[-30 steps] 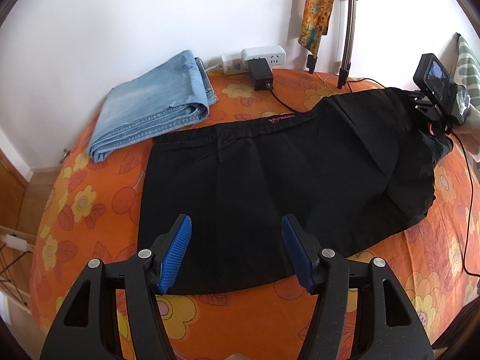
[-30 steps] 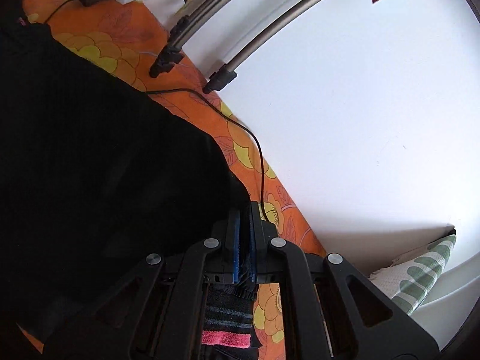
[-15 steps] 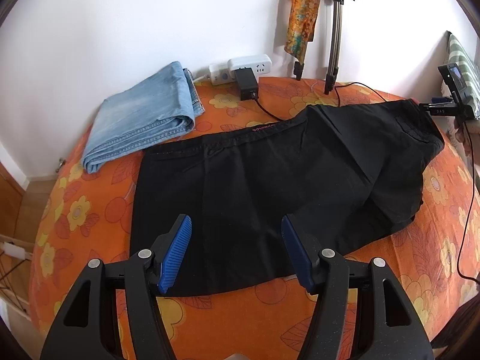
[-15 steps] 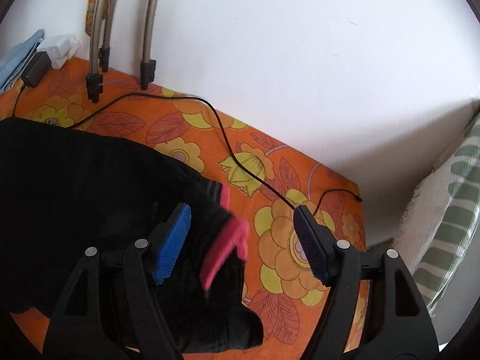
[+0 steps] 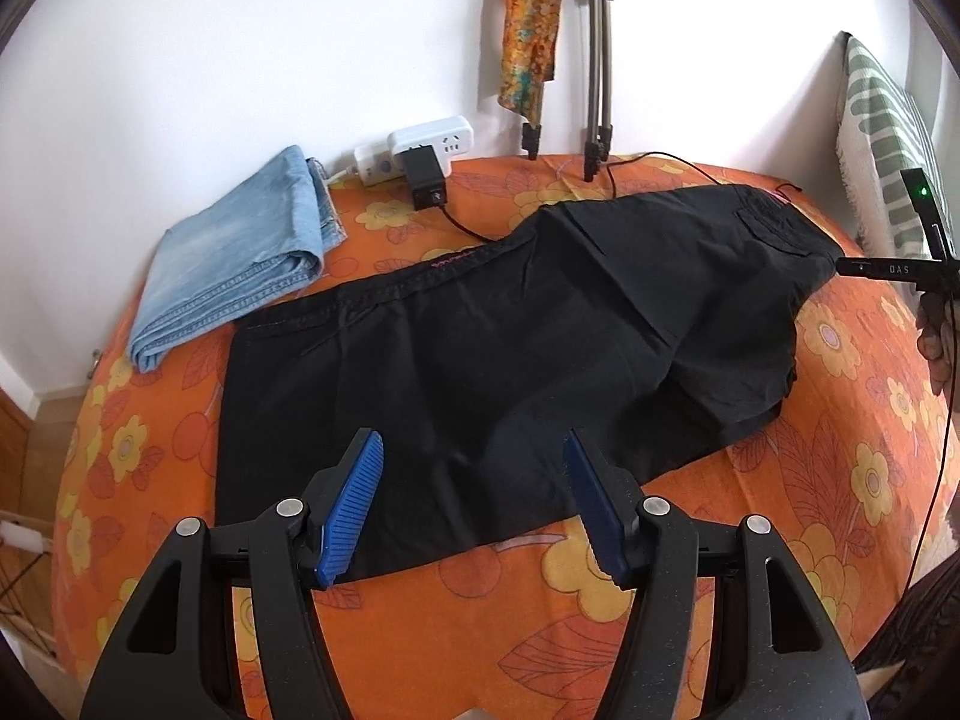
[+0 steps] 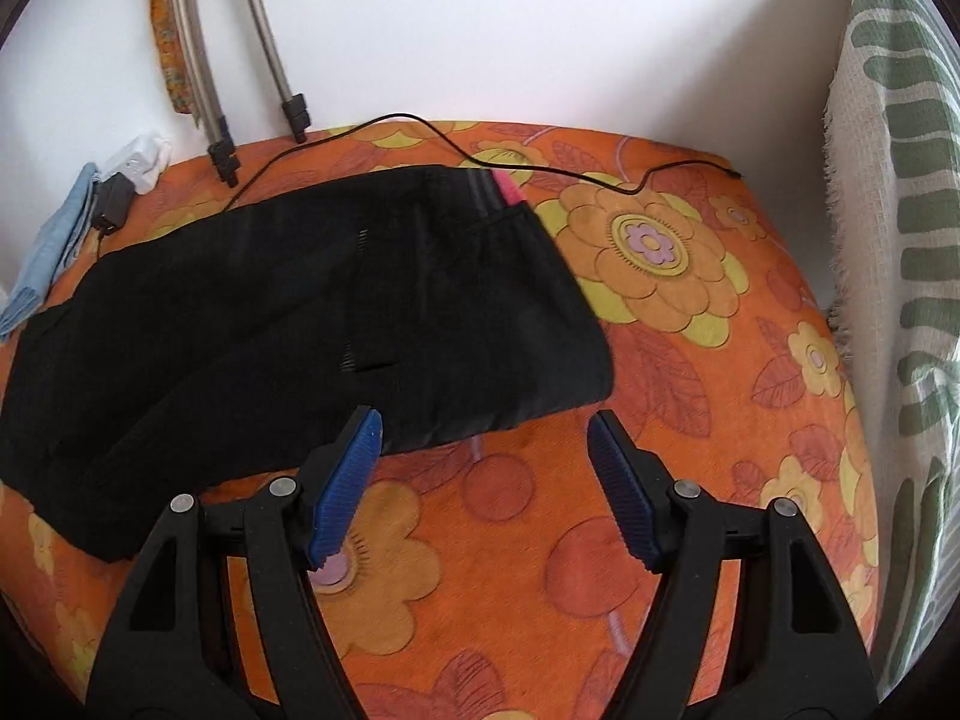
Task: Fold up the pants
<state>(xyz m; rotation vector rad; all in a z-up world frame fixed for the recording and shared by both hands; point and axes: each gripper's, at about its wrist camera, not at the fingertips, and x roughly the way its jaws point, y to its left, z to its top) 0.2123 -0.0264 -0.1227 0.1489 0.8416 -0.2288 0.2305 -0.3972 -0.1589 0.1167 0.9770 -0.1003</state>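
Note:
Black pants (image 5: 492,354) lie flat across the orange flowered bed (image 5: 600,630), folded lengthwise, hems at the left, waistband at the right. In the right wrist view the pants (image 6: 300,312) show their waist end with a pink band (image 6: 509,187). My left gripper (image 5: 471,501) is open and empty, above the pants' near edge. My right gripper (image 6: 483,489) is open and empty, hovering over the bed just in front of the waist end. Part of the right gripper's mount (image 5: 888,267) shows at the right edge of the left wrist view.
Folded blue jeans (image 5: 240,258) lie at the back left. A white power strip (image 5: 420,150) with a black charger (image 5: 425,183) sits by the wall, its cable (image 6: 540,171) running along the bed's back. Tripod legs (image 6: 258,54) stand there. A green striped pillow (image 6: 900,300) is at the right.
My right gripper opened, let go of the pants' waistband and drew back; the waist end now lies on the bed. My left gripper pulled back a little, still open.

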